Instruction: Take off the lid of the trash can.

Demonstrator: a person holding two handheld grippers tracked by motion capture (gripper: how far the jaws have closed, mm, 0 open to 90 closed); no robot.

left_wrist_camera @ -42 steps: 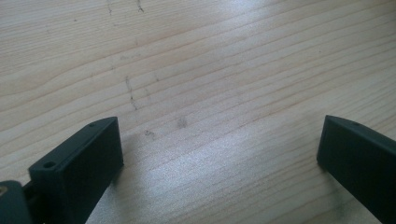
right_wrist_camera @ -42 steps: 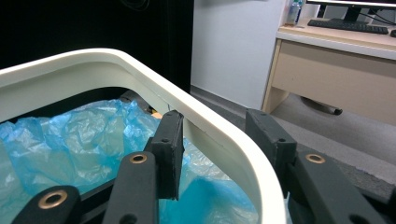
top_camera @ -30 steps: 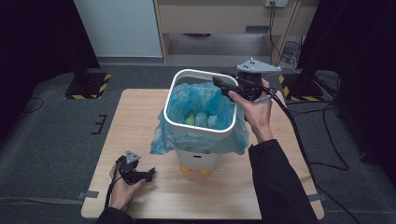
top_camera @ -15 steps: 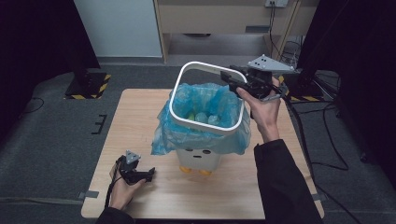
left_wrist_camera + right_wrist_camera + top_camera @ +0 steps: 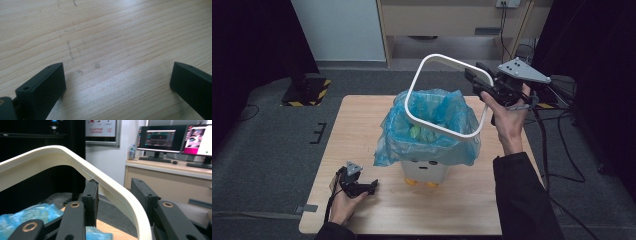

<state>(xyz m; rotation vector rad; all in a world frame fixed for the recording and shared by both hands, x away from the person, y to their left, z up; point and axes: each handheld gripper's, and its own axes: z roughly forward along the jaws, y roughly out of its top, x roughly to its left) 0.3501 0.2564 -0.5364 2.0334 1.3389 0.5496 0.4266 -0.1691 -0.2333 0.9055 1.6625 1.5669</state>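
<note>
Pale wood counter (image 5: pixel 377 125) under me, dark floor all round it, cabinets at the far wall and lit monitors (image 5: pixel 161 138) on a desk in the right gripper view; now to the piece in play, the white rim ring (image 5: pixel 427 75), a rounded-square hoop, held tilted in the air above the bin (image 5: pixel 427 170), its near edge low over the blue bag (image 5: pixel 427 135) and its far corner high; my right claw (image 5: pixel 479 82) has that ring by its right-hand corner, the band running between the two black jaws, one pad flat against its inner face and the other just behind it, jaws partway closed around it; blue bag is draped over the mouth of the white bin and spills down its sides, something green lying inside; bin stands near the middle of the counter; well apart, at the near left corner, my left claw (image 5: pixel 117 82) rests low over bare wood, jaws spread wide with nothing between them.
</note>
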